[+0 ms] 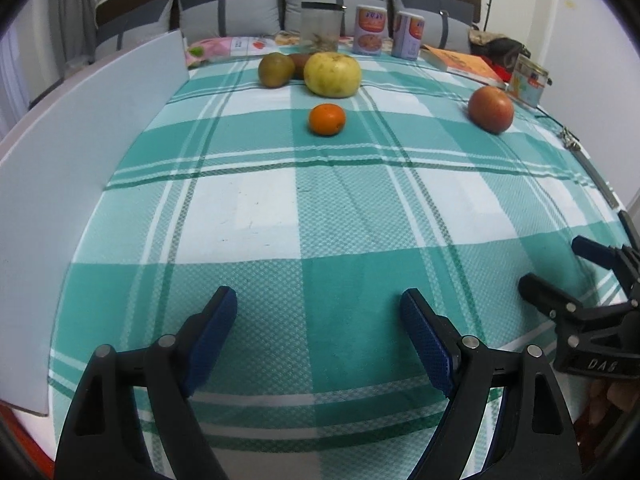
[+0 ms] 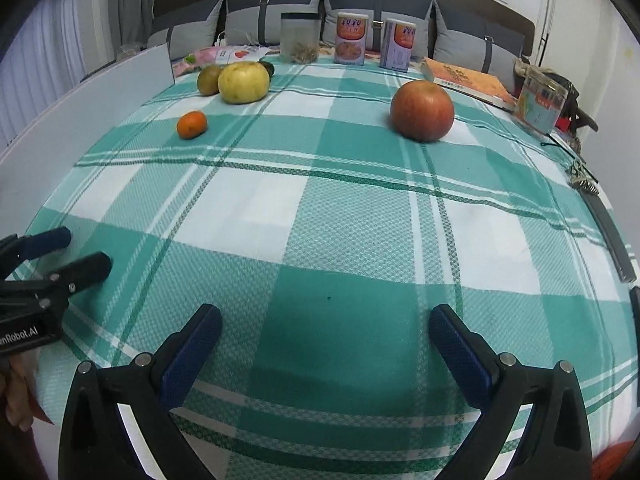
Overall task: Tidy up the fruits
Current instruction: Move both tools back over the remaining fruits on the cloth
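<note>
Fruits lie on a green-and-white checked cloth (image 1: 248,212). A small orange mandarin (image 1: 327,119) (image 2: 192,124) sits alone left of centre. Behind it cluster a big yellow-green fruit (image 1: 332,74) (image 2: 244,82), an olive-green fruit (image 1: 276,70) (image 2: 208,80) and a darker one (image 1: 298,64), mostly hidden. A red apple (image 1: 491,109) (image 2: 422,111) stands apart at the right. My left gripper (image 1: 318,294) (image 2: 84,246) is open over the near cloth, empty. Beside it on the right, my right gripper (image 2: 326,310) (image 1: 554,262) is open and empty too.
A white board (image 1: 80,152) stands upright along the left edge. At the back are a clear jar (image 1: 320,26), two printed cans (image 1: 370,30) (image 1: 408,36), an orange book (image 1: 464,64) and a tin (image 1: 530,80). Grey cushions line the wall behind.
</note>
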